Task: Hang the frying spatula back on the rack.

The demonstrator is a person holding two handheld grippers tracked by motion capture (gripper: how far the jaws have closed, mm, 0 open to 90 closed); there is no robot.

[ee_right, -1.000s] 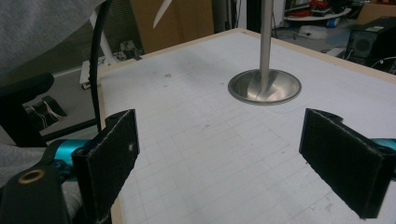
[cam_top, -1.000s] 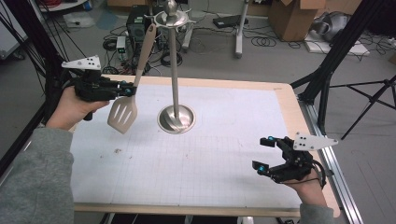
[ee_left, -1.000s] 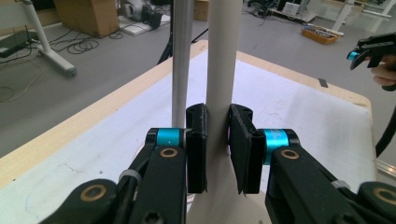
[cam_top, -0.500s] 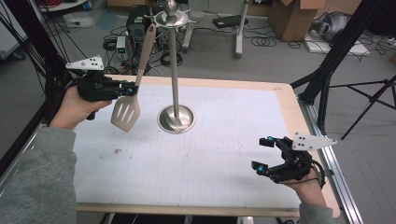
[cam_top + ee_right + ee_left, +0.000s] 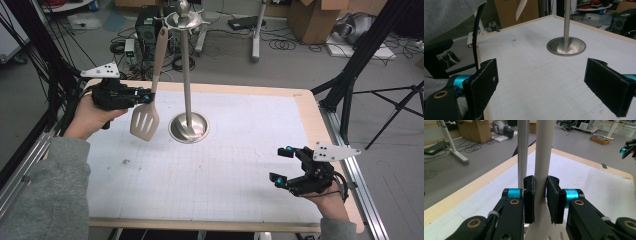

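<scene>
The white gridded table [image 5: 210, 175] lies mostly bare, wood-edged; the steel stand [image 5: 187, 75] rises near its far left; the left gripper [image 5: 146, 96] is clamped on the hanging spatula [image 5: 145, 121] handle; the right gripper [image 5: 282, 165] gapes near the right edge; no readable writing.

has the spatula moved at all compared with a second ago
No. In the high view the spatula hangs in the same spot left of the stand's base, held by the left tongs.
</scene>
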